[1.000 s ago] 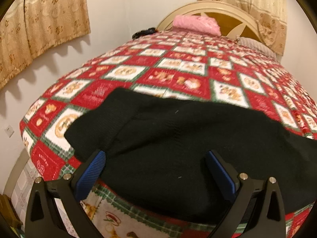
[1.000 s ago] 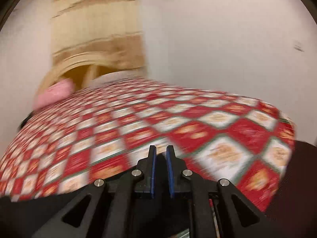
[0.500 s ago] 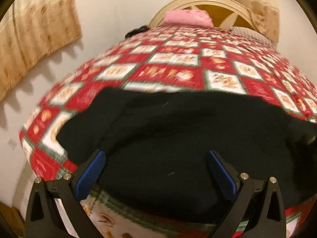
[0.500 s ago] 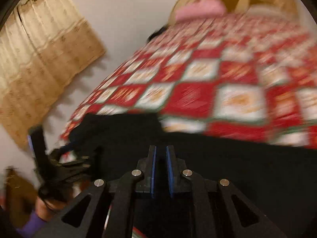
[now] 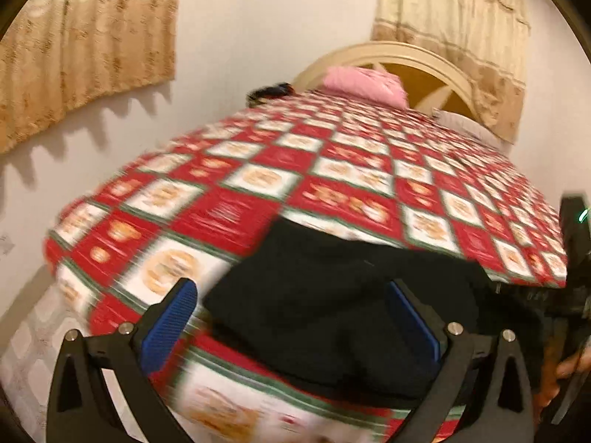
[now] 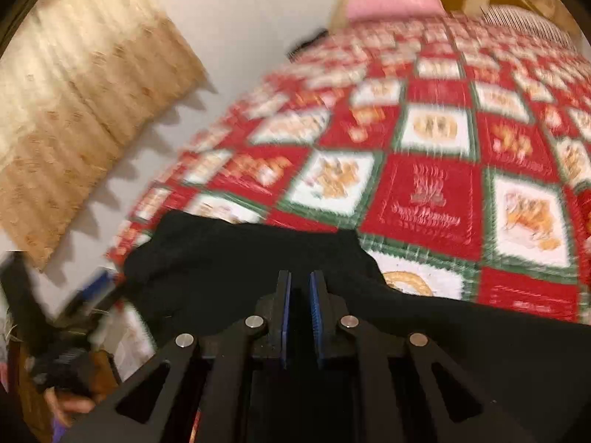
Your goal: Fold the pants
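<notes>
Two tongs in play, both frames smeared by motion blur. Left tongs [image 5: 291,317]: blue pads spread wide, released, nothing clamped; they hover over the near bed edge with the black pants [image 5: 332,306] lying between and beyond the pads. Right tongs [image 6: 300,306]: pads nearly together, only a thin slit between them, clenched; black cloth sits under and around the pads, but I can't tell whether a fold is actually pinched in the slit. Pants are at the foot end of the bed, bunched into a dark heap on the red, white and green patchwork quilt [image 5: 332,170]. In the right wrist view the pants [image 6: 236,254] fill 6 o'clock, with the heap spreading toward 9 and a strip of cloth running off toward 4 o'clock. In the left wrist view the near edge of the pants droops over the quilt's front edge at about 6 o'clock. At 4 o'clock in the left wrist view, the right tongs' black body [image 5: 572,258] shows at the frame edge, with part of a person's hand [image 5: 565,373] below it. At 8 o'clock in the right wrist view, the left tongs [image 6: 88,291] show blurred beside the heap, a hand [image 6: 70,402] under them. Farther out: quilt runs up to 12 o'clock, pink pillow [image 5: 364,86] against the cream arched headboard [image 5: 413,55], a small dark item [image 5: 269,93] just beside it at the quilt's edge. Beige patterned curtains [image 5: 88,48] hang at 10 and 1 o'clock on a white wall [image 5: 258,22].
</notes>
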